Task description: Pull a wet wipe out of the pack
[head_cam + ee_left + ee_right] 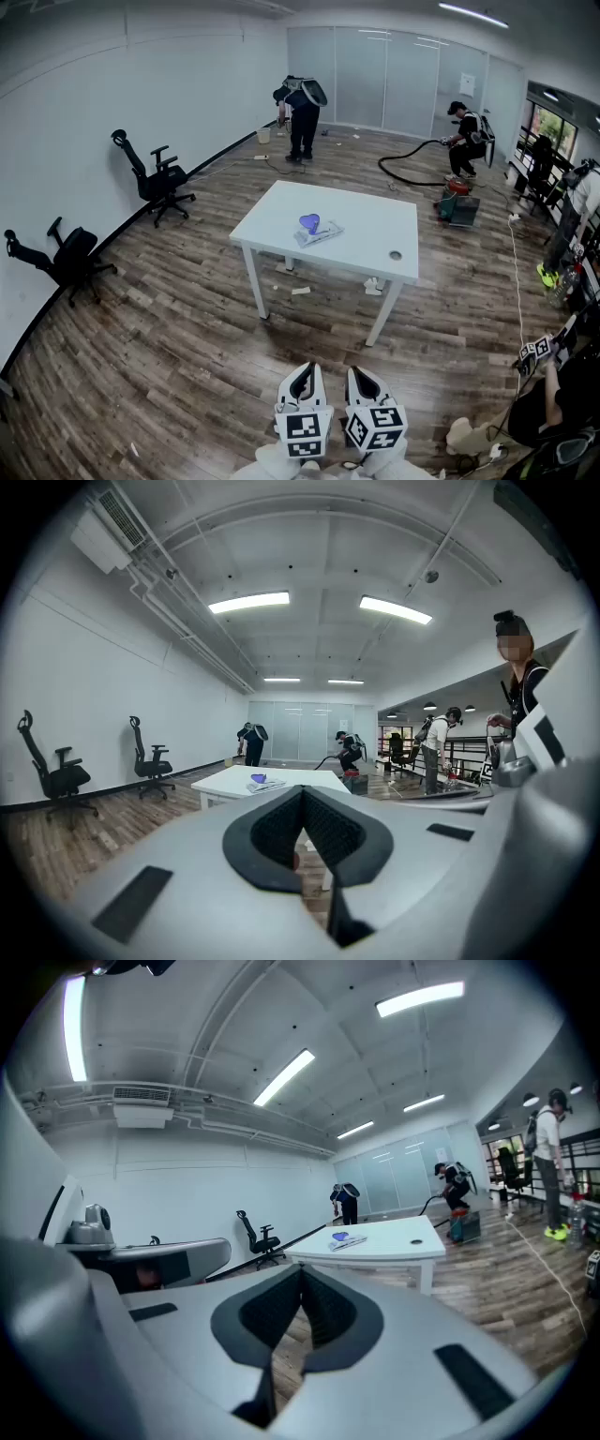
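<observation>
Well apart from the flat pale wet-wipe pack on the white tabletop, left gripper and right gripper hang side by side, both jaws together, empty.

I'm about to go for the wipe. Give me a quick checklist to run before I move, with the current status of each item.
1. Pack on table: ok, it lies near the middle.
2. Left tongs empty: ok, shut on nothing.
3. Right tongs empty: ok, shut on nothing.
4. Pack within reach: not ok, both tongs are far back from the table.
5. Tongs open for a grasp: not ok, both are shut.
6. Pack already open: cannot tell, too small to see.
</observation>
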`<state>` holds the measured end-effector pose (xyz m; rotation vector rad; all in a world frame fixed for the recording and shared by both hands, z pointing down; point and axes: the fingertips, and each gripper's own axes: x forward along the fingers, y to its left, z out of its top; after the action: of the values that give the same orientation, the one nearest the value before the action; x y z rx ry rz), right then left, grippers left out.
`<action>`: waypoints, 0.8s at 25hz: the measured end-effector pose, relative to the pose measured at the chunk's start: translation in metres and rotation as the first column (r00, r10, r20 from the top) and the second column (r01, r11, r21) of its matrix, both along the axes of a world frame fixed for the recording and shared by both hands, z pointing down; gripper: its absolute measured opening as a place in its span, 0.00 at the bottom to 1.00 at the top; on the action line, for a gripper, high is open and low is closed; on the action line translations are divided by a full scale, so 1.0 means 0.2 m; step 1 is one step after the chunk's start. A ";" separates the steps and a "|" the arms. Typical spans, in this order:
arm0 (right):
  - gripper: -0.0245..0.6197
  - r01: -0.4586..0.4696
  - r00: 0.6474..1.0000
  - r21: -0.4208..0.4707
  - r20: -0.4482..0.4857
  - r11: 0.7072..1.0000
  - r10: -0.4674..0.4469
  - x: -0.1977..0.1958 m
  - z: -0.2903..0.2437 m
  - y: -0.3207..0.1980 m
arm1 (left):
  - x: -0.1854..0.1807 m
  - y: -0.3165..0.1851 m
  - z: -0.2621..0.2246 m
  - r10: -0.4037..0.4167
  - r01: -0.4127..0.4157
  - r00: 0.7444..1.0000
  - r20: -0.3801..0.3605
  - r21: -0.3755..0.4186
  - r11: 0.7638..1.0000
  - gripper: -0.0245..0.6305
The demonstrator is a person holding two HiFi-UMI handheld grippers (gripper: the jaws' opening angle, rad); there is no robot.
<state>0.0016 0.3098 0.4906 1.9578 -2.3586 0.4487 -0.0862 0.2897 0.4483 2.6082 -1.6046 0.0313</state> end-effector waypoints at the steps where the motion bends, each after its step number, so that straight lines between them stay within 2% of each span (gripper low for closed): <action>1: 0.05 -0.002 1.000 0.001 -0.001 1.000 0.002 -0.01 0.01 -0.01 | -0.01 -0.01 0.01 0.003 -0.003 1.000 0.001 0.001 1.000 0.03; 15: 0.05 -0.047 0.999 -0.026 -0.018 0.999 0.046 -0.01 0.04 -0.14 | -0.01 -0.17 0.05 0.074 -0.074 0.997 0.020 -0.016 0.997 0.03; 20: 0.05 -0.059 0.998 -0.032 -0.009 0.998 0.059 0.01 0.05 -0.21 | -0.01 -0.25 0.06 0.066 -0.066 0.998 0.012 -0.022 0.998 0.03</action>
<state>0.0031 0.2671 0.5010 2.0159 -2.2785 0.4780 -0.0876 0.2402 0.4611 2.6489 -1.5122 0.0686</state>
